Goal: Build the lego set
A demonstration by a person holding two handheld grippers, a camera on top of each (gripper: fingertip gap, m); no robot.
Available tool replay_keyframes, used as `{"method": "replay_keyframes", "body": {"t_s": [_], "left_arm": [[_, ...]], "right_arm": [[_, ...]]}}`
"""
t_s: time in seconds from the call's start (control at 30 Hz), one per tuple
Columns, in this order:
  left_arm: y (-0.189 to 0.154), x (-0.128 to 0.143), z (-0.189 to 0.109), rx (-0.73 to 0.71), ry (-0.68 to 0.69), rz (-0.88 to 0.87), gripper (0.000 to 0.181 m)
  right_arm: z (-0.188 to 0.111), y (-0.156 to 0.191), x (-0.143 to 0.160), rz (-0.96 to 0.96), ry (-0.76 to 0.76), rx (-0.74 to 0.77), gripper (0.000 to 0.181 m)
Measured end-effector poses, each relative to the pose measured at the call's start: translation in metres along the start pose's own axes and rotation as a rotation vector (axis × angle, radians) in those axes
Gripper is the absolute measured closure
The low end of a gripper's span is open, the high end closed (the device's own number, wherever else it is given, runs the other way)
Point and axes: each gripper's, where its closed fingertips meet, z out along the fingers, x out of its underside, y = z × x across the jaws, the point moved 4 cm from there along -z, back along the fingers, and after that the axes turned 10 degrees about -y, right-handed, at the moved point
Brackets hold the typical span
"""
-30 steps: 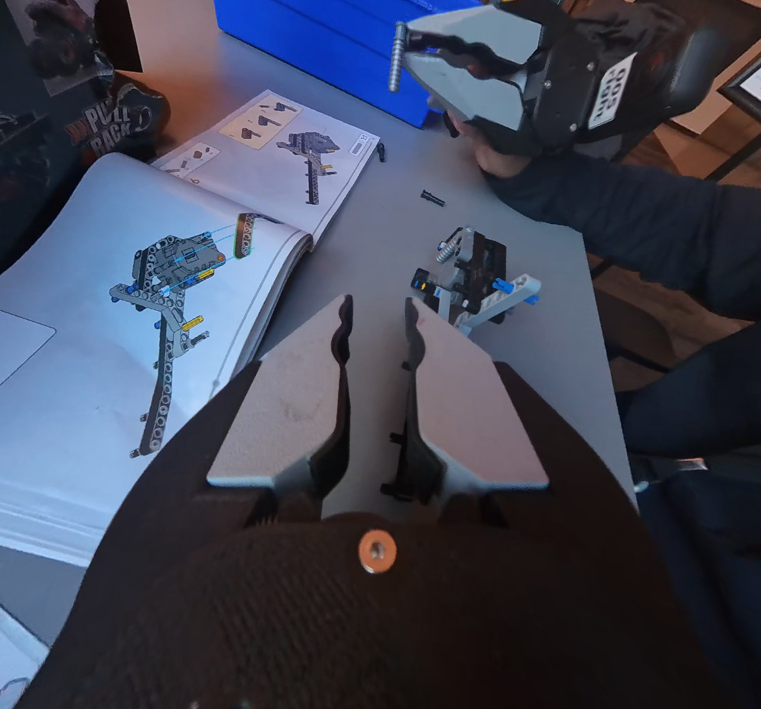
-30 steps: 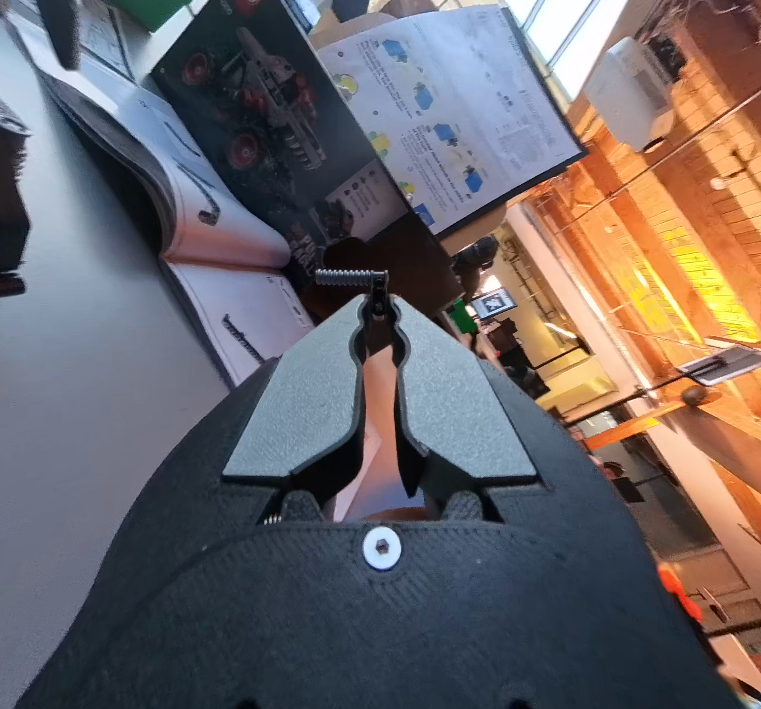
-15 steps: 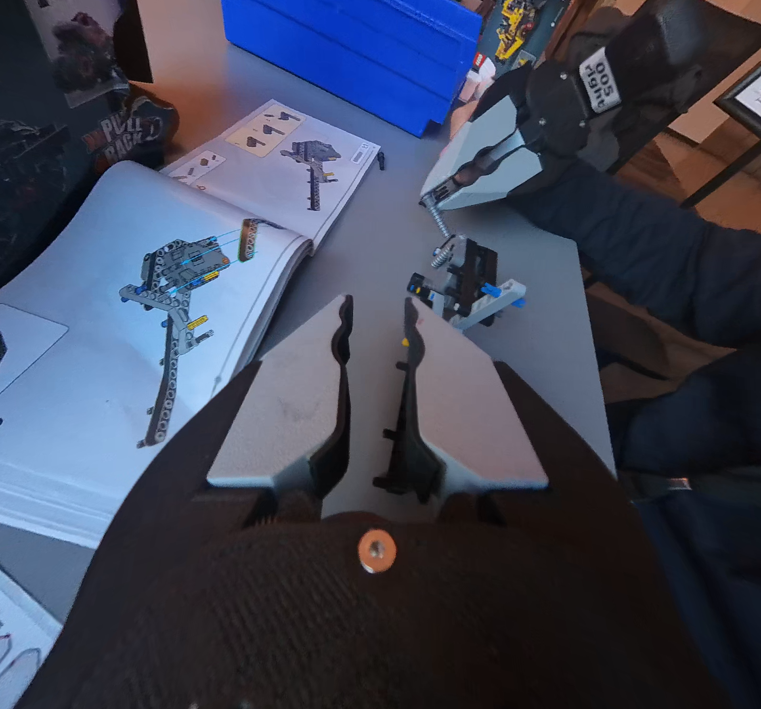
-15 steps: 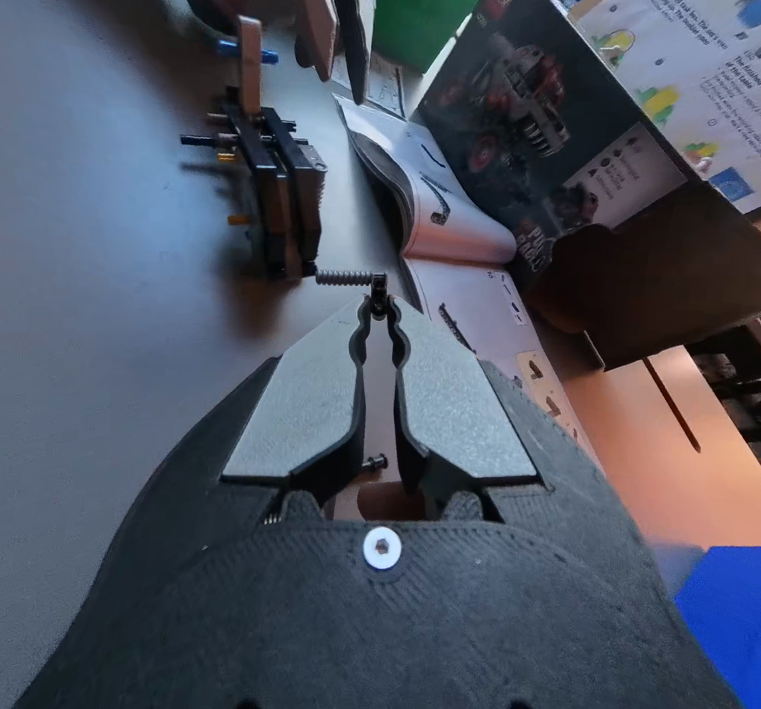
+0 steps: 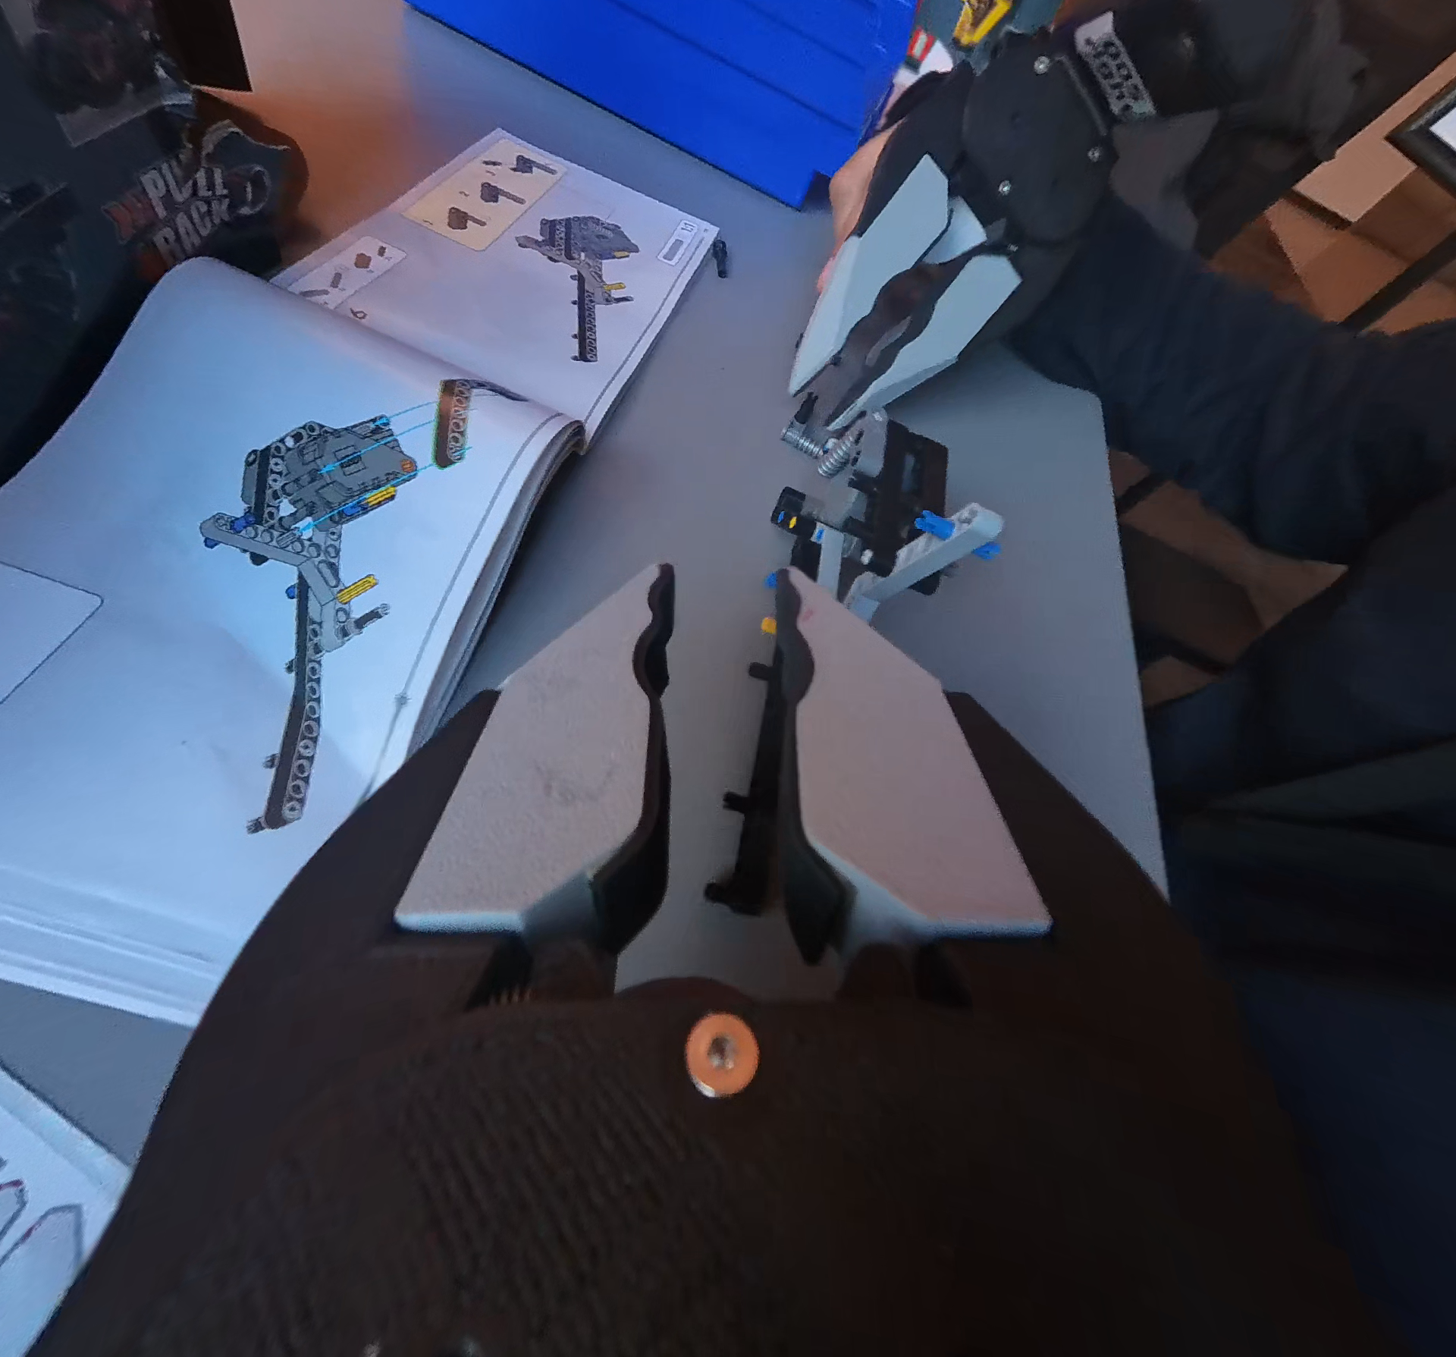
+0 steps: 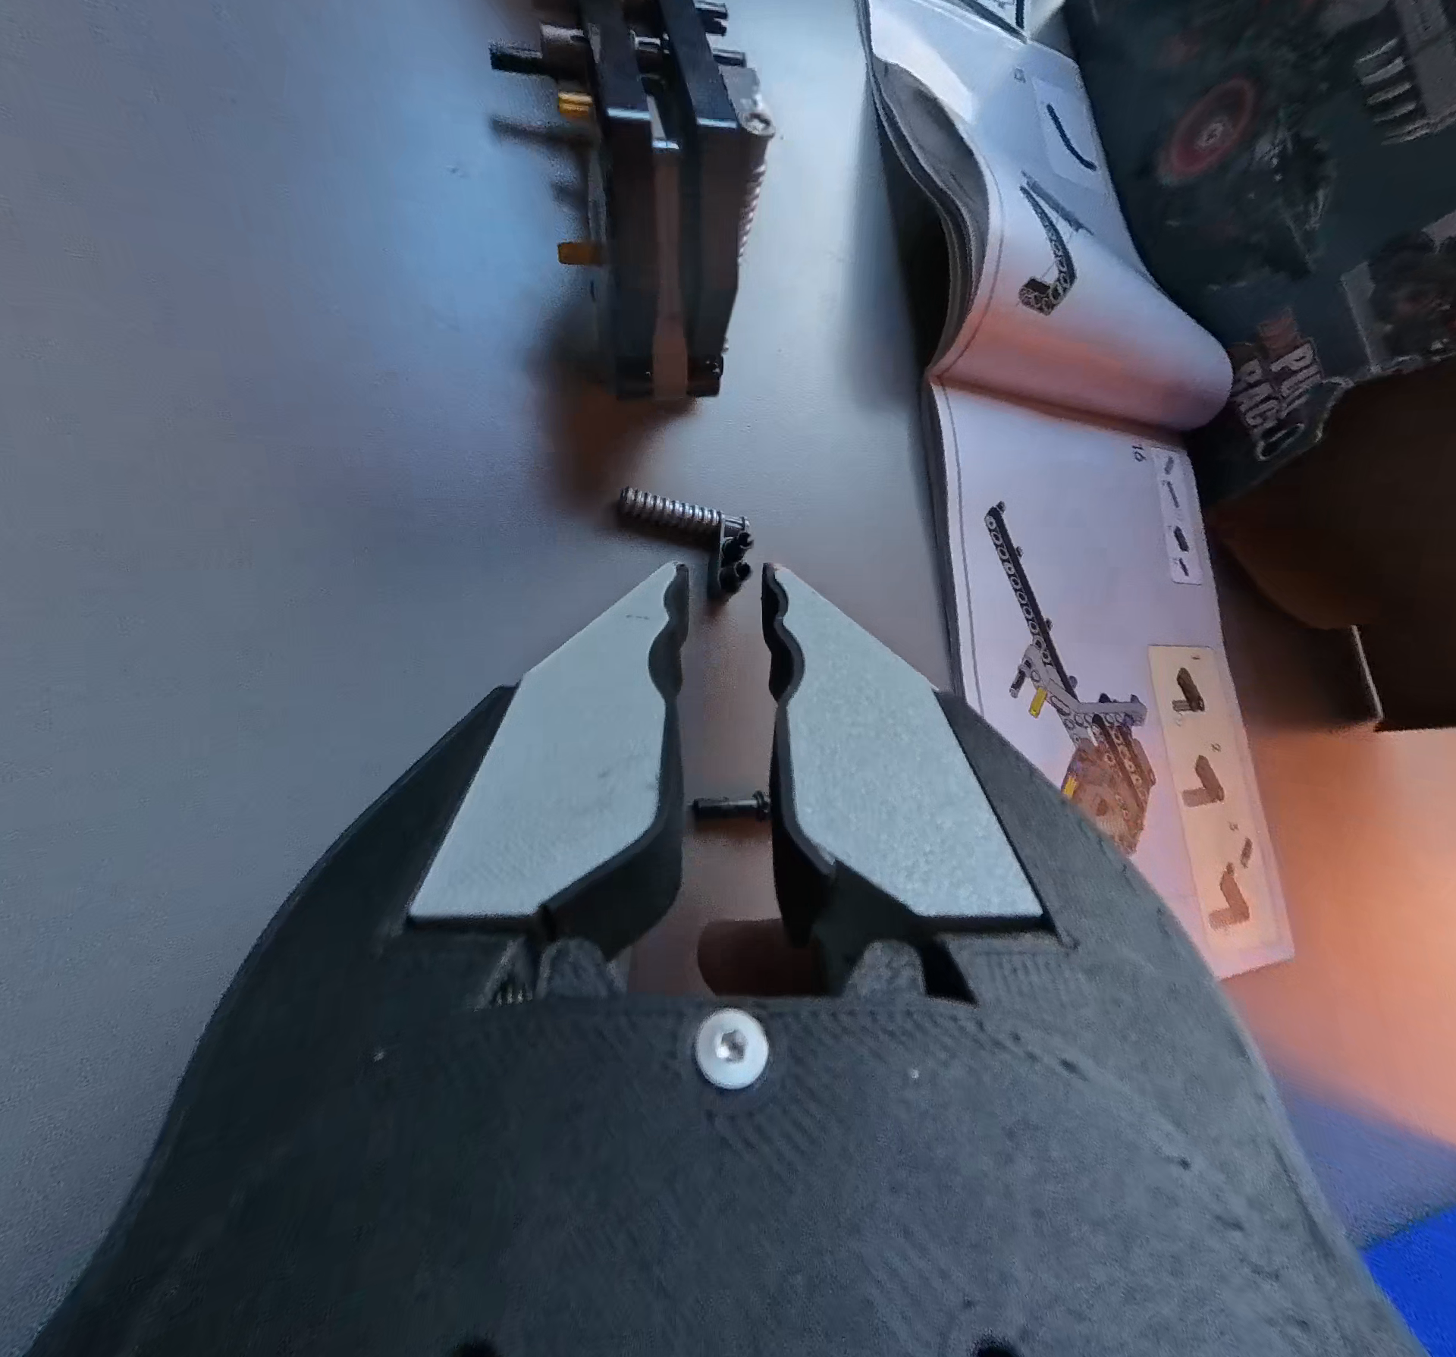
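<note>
My right gripper (image 6: 723, 574) is open just above the grey table (image 6: 276, 452). A metal spring on a small black connector (image 6: 729, 555) lies on the table at its fingertips, and neither pad presses on it. The left wrist view shows this gripper (image 5: 819, 413) tilted down with the spring (image 5: 804, 440) below its tips, next to the part-built black and grey lego assembly (image 5: 882, 507), which also shows in the right wrist view (image 6: 670, 176). My left gripper (image 5: 723, 578) is open with bare table between its pads. The assembly's long black beam (image 5: 752, 775) runs beside its right finger.
An open instruction booklet (image 5: 315, 452) lies left of the assembly and also shows in the right wrist view (image 6: 1064, 452). A blue bin (image 5: 670, 19) stands at the back, the dark set box (image 6: 1300, 137) beyond the booklet. Loose black pins (image 5: 718, 255) (image 6: 729, 807) lie about. The table edge (image 5: 1127, 610) is close on the right. Left tips to right tips: about 15 cm.
My right gripper carried the spring piece down from the air to the table beside the assembly, then opened and let it go. My left gripper has barely moved.
</note>
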Motion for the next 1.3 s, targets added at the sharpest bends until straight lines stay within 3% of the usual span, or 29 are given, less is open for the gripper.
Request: {"method": "replay_keyframes", "body": {"t_s": [0.13, 0.27, 0.3, 0.4, 0.47, 0.53, 0.6, 0.67, 0.83, 1.1, 1.3], "left_arm": [[0.012, -0.002, -0.007, -0.052, 0.028, 0.027, 0.156], [0.014, -0.027, -0.025, -0.011, -0.099, -0.036, 0.153], [0.016, -0.031, -0.028, -0.01, -0.123, -0.015, 0.152], [0.026, -0.03, -0.033, -0.066, -0.118, 0.047, 0.15], [0.03, -0.029, -0.033, -0.102, -0.121, 0.082, 0.15], [0.035, -0.028, -0.034, -0.135, -0.117, 0.093, 0.15], [0.035, -0.027, -0.033, -0.093, -0.147, 0.018, 0.151], [0.031, -0.027, -0.031, -0.032, -0.162, -0.079, 0.15], [0.019, -0.034, -0.034, 0.051, -0.201, -0.116, 0.151], [0.016, -0.03, -0.03, 0.015, -0.172, 0.025, 0.153], [0.025, -0.032, -0.035, 0.011, -0.236, -0.111, 0.159]], "right_arm": [[-0.012, -0.003, -0.009, 0.022, -0.107, -0.084, 0.164], [-0.024, -0.026, -0.031, 0.042, -0.298, -0.129, 0.167], [-0.022, -0.037, -0.035, 0.056, -0.341, -0.107, 0.165], [-0.01, -0.081, -0.032, 0.095, -0.374, 0.144, 0.158], [-0.012, -0.086, -0.034, 0.071, -0.421, 0.243, 0.158], [-0.02, -0.087, -0.033, 0.022, -0.387, 0.317, 0.162], [-0.023, -0.087, -0.023, 0.101, -0.312, 0.295, 0.162], [-0.025, -0.091, -0.009, 0.178, -0.212, 0.288, 0.15], [-0.024, -0.08, -0.029, 0.279, -0.326, 0.218, 0.159], [0.002, -0.082, -0.022, 0.251, -0.227, 0.452, 0.174], [-0.003, -0.079, -0.02, 0.269, -0.208, 0.502, 0.178]]}}
